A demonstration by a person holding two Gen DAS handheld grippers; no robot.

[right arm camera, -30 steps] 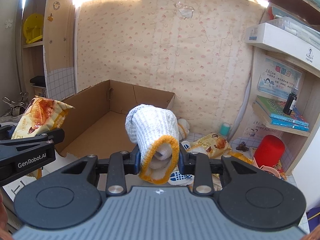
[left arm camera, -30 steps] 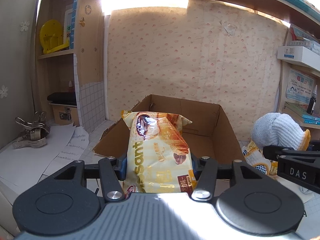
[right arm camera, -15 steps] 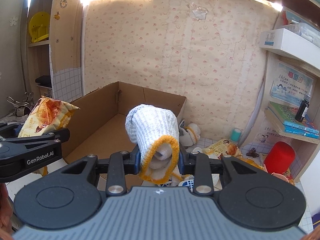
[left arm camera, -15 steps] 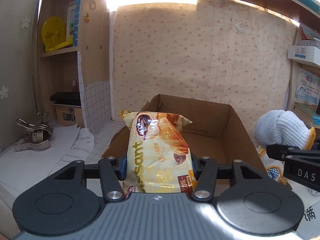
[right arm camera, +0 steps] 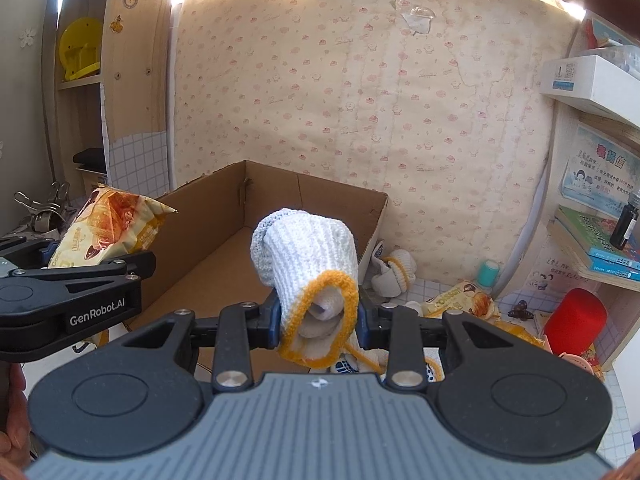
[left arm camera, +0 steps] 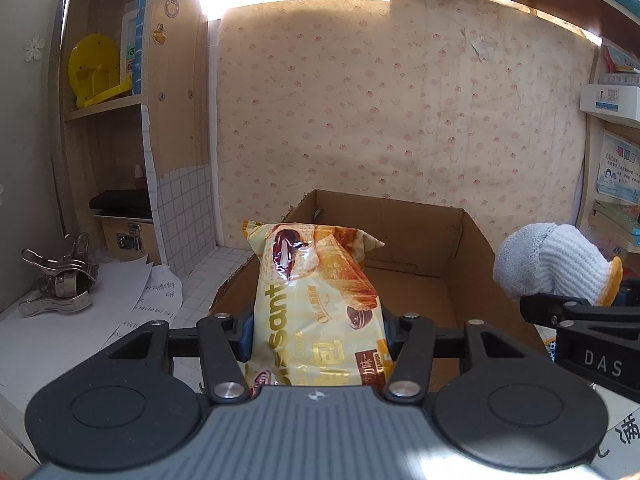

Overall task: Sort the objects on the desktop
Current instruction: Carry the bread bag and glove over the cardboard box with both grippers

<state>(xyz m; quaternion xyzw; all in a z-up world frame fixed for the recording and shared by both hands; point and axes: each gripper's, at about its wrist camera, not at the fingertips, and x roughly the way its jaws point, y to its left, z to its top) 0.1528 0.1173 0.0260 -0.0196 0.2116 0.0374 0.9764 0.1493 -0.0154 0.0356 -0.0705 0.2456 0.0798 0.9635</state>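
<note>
croissant packet (left arm camera: 320,304) clamped in left hand-held gripper (left arm camera: 316,332), knit glove (right arm camera: 308,264) in right hand-held gripper (right arm camera: 318,316); best released low inside cardboard box (left arm camera: 420,240).

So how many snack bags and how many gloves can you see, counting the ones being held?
Snack bags: 2, one in the left gripper (snack bag) and one on the desk.
Gloves: at least 2 bundles, one in the right gripper (glove) and one beside the box; others below are partly hidden.
Total: 4.
</note>
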